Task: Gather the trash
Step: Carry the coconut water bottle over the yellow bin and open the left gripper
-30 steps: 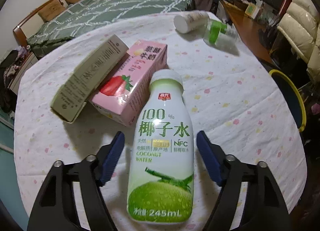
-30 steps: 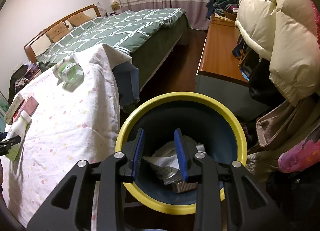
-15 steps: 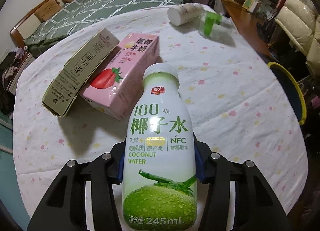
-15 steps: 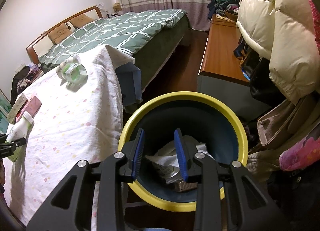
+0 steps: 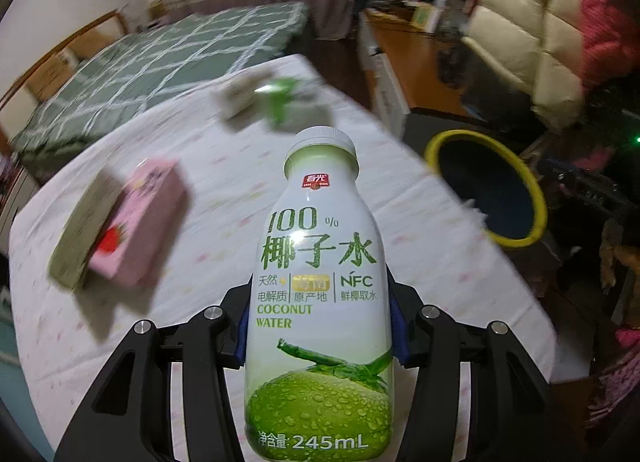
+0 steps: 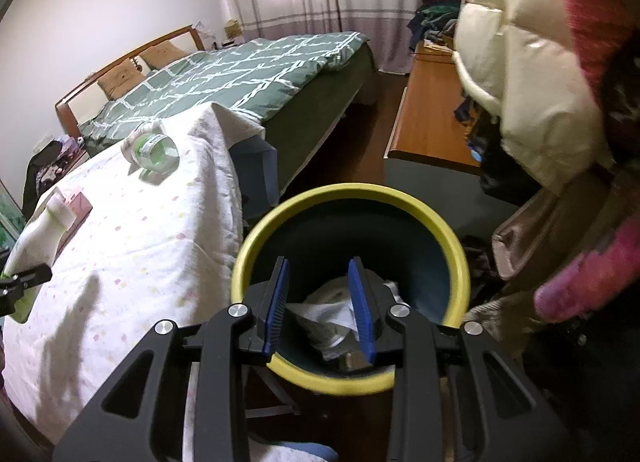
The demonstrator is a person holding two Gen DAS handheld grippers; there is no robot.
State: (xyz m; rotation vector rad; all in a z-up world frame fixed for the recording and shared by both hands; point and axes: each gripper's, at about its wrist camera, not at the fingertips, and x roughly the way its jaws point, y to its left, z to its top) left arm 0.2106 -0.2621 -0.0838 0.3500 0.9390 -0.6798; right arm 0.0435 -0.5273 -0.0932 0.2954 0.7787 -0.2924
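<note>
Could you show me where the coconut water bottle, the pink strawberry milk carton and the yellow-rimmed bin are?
White and green plastic coconut water bottle (image 5: 318, 262): left wrist view, on its printed label.
Pink strawberry milk carton (image 5: 138, 222): left wrist view, on its top face.
Dark blue round bin with yellow rim (image 6: 452, 246): right wrist view, on its rim.

Coconut water bottle, white cap, clamped between left gripper pads above a spotted tablecloth; pink carton beside a blurred olive box; yellow-rimmed bin off the table's right edge

Coconut water bottle clamped between fingers
</note>
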